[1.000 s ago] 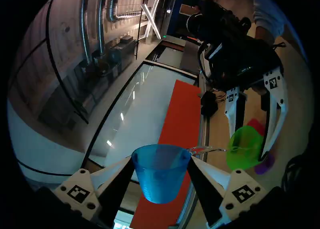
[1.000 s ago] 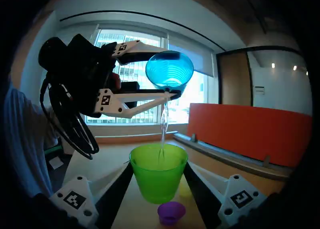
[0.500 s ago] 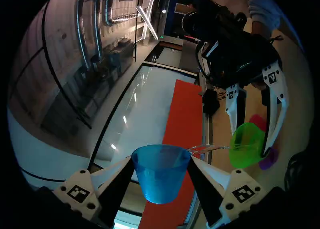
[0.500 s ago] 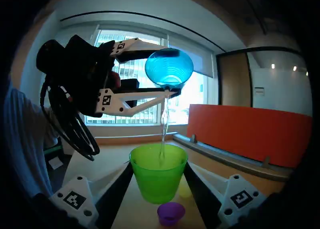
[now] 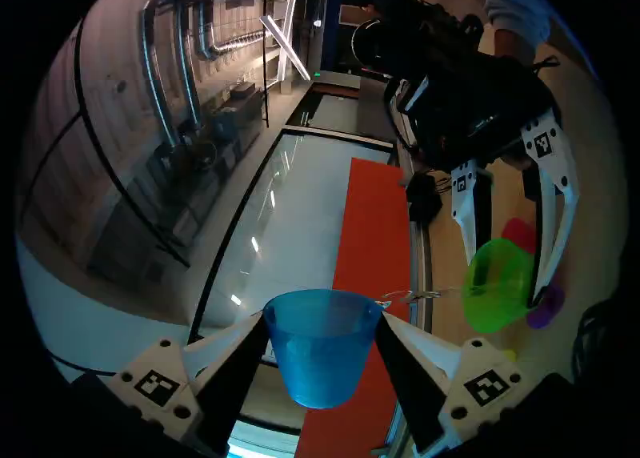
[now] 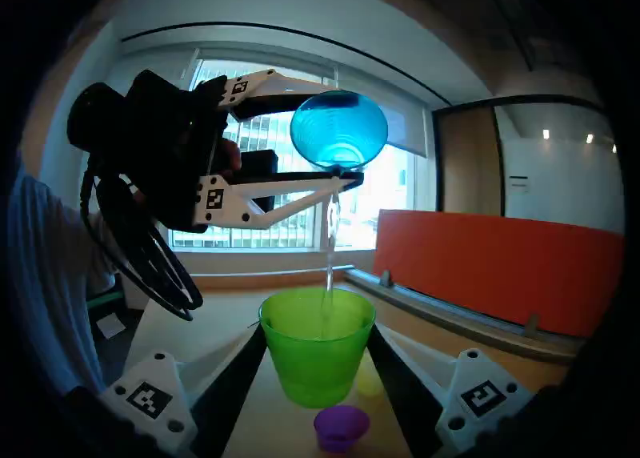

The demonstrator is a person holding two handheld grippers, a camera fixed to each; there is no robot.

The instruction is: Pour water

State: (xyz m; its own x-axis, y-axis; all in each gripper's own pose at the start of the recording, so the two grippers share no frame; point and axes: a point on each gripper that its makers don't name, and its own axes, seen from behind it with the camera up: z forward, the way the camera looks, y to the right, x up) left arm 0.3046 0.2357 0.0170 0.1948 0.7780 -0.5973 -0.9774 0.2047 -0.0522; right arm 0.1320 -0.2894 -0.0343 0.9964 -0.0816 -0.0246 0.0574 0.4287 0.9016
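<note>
Left gripper view: left gripper (image 5: 321, 320) was clamped on the blue cup (image 5: 322, 354), tipped over. A thin water stream (image 5: 416, 295) ran to the green cup (image 5: 498, 286). Judged mid-pour; next move calls for holding the tilt, then righting.

Right gripper view: right gripper (image 6: 318, 334) gripped the green cup upright, stream landing inside its rim. Purple cup (image 6: 342, 427) sat near its base; table (image 6: 200, 322) open to the left.

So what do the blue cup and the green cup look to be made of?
Blue cup: probably translucent plastic with a smooth, glossy finish; window light glows through its wall. Green cup: probably the same kind of translucent plastic; its wall lets light through and the rim is thin and even. Tinted glass cannot be fully ruled out.
</note>
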